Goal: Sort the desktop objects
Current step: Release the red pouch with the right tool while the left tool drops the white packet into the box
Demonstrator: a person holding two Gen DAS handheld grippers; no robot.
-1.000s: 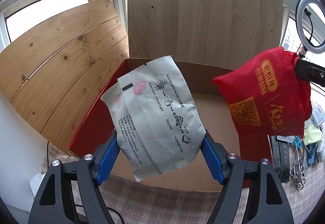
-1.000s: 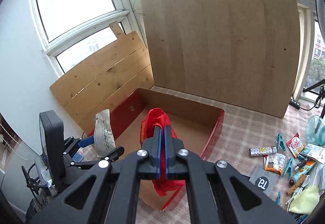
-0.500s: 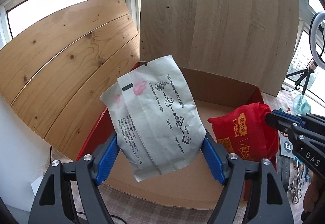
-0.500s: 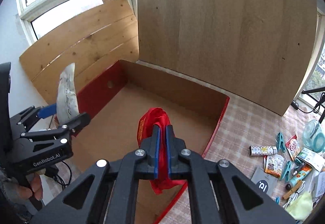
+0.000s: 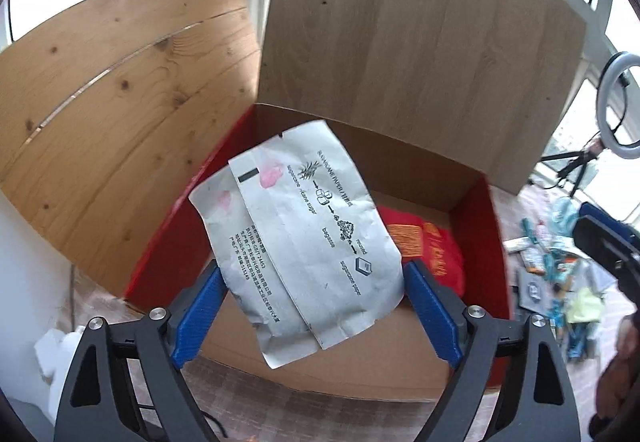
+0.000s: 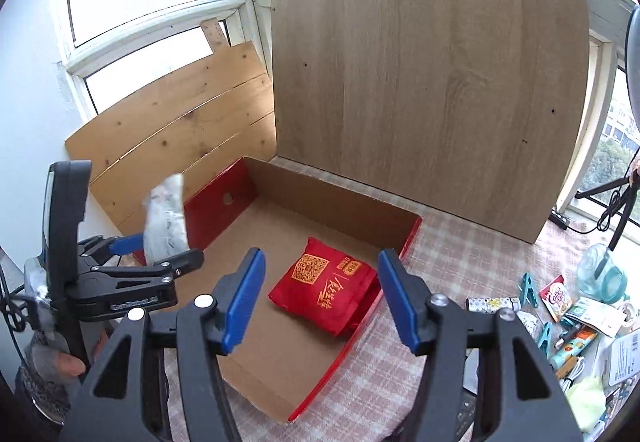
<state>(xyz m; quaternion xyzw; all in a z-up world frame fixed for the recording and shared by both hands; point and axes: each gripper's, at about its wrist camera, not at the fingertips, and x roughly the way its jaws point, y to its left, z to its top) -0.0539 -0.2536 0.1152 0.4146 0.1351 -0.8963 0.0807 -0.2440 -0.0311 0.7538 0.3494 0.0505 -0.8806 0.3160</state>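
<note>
Released since the earlier frame, the red pouch [image 6: 326, 296] now lies in the box [image 6: 408, 238].
Right gripper [image 6: 322, 298] fingers spread above it; left gripper [image 5: 312, 306] grasps the paper packet [image 5: 296, 238], box just beyond.

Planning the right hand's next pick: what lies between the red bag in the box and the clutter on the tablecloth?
In the right wrist view, only the box's red side wall and bare checked cloth separate the red bag from the clutter.

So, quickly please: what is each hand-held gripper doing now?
Left hand-held gripper: closed on the white paper pouch.
Right hand-held gripper: open, holding nothing.
</note>
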